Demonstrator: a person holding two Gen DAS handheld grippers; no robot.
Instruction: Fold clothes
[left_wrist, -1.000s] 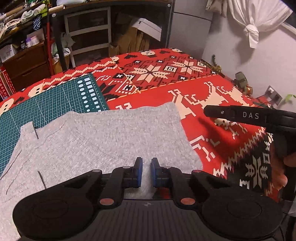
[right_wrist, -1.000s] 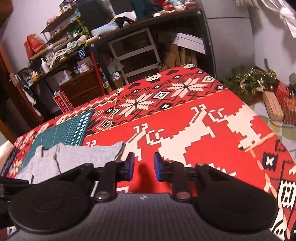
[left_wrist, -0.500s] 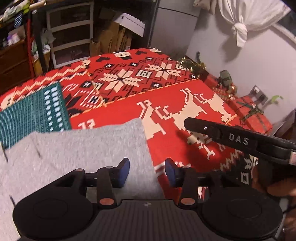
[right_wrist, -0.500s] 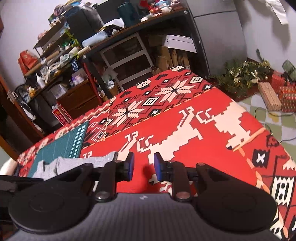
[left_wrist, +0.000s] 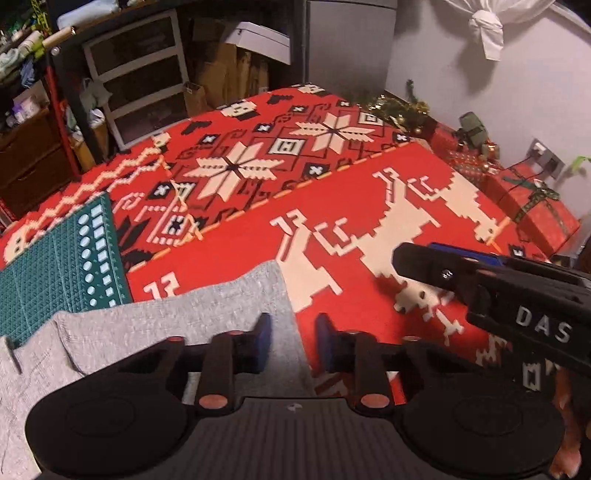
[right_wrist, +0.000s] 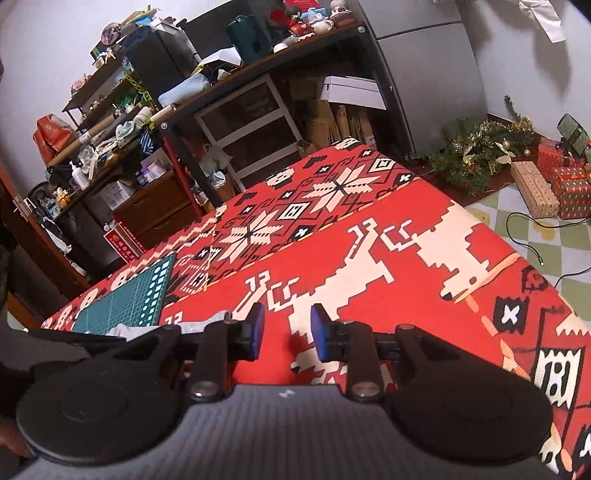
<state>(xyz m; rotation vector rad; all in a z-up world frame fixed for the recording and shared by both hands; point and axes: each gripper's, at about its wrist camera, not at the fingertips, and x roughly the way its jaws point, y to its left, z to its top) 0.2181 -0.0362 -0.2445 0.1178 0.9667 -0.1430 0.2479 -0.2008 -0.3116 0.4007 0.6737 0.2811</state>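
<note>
From the left wrist view, one heather-grey knit garment (left_wrist: 177, 328) lies flat on the desk's red patterned cloth (left_wrist: 332, 199), its left part overlapping one green gridded cutting mat (left_wrist: 55, 266). The left claw (left_wrist: 291, 341) hovers over the garment's right edge, fingers parted with nothing between them. The right claw (left_wrist: 436, 258) enters from the right above the cloth; its gap cannot be told here. From the right wrist view, the right claw (right_wrist: 283, 332) stands parted and empty over red cloth, with only a sliver of grey garment (right_wrist: 207, 321) showing at its left, beside the mat (right_wrist: 129, 299).
</note>
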